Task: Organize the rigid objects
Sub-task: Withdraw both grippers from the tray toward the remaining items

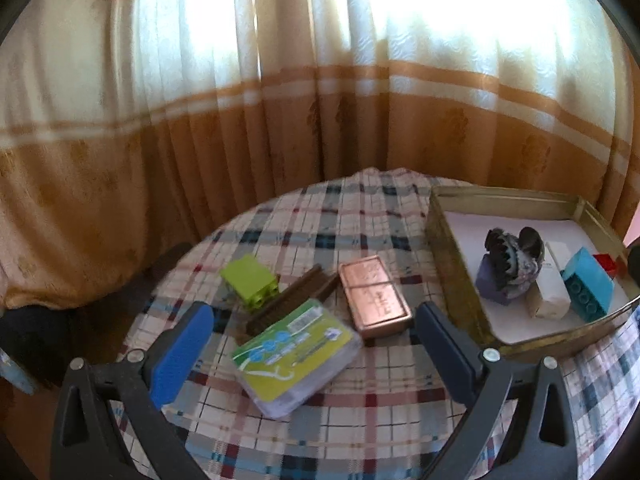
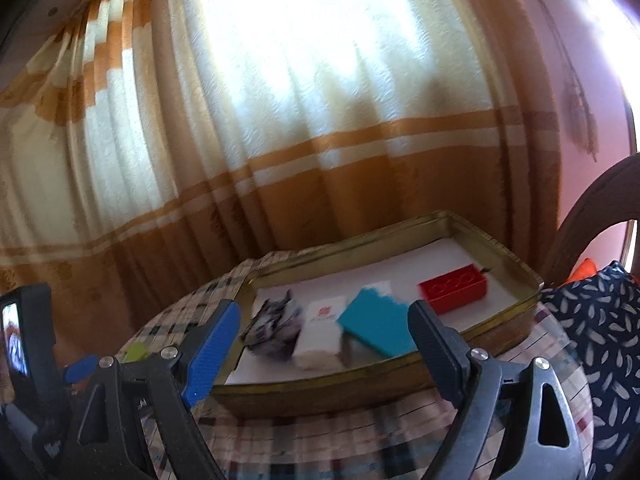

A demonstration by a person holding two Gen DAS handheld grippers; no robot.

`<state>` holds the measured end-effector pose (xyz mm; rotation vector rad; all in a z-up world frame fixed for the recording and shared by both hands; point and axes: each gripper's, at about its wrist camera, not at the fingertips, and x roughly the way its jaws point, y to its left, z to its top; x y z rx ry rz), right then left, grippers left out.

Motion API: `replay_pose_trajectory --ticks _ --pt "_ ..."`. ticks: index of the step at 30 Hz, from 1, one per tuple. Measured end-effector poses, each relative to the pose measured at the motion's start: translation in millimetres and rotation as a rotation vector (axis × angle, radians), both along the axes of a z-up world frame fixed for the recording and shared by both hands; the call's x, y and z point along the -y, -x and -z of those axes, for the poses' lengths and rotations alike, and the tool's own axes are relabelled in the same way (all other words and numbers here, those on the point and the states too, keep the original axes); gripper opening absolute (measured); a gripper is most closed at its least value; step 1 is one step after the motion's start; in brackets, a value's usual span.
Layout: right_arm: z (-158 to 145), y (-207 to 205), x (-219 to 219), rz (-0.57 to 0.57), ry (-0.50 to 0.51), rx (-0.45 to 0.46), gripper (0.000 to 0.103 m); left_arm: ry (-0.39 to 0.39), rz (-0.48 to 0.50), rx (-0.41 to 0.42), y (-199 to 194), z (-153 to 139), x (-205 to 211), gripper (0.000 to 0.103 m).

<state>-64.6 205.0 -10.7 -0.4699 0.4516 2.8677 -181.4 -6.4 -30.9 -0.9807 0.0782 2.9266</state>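
Observation:
On the plaid tablecloth (image 1: 360, 420) lie a green and white packet (image 1: 296, 354), a copper tin (image 1: 374, 296), a brown comb (image 1: 292, 298) and a lime block (image 1: 250, 280). My left gripper (image 1: 312, 354) hangs open over the packet, touching nothing. A gold tray (image 1: 448, 272) at the right holds a dark hair claw (image 1: 514, 256) on a purple block (image 1: 492, 286), a white box (image 1: 550, 286), a teal block (image 1: 592, 288) and a red block (image 1: 606, 262). My right gripper (image 2: 324, 344) stands open and empty before the tray (image 2: 360, 384), facing the claw (image 2: 272, 328), white box (image 2: 320, 332), teal block (image 2: 378, 322) and red block (image 2: 454, 286).
An orange and cream curtain (image 1: 280, 80) hangs close behind the round table. A wooden chair back (image 2: 592, 216) and a dark patterned cushion (image 2: 604, 340) stand at the right. The left gripper's body with a small screen (image 2: 24, 340) shows at the left edge of the right wrist view.

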Motion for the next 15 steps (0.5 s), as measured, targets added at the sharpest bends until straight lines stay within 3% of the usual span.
replay_pose_trajectory --ticks 4,10,15 --pt "1 1 13 -0.038 0.003 -0.003 0.088 -0.013 -0.014 0.052 6 5 13 0.102" --pt "2 9 37 -0.107 -0.008 0.023 0.088 0.042 0.004 0.087 9 11 21 0.102" --pt "1 9 50 -0.143 -0.032 0.028 0.088 0.019 0.099 0.145 10 17 29 0.102"
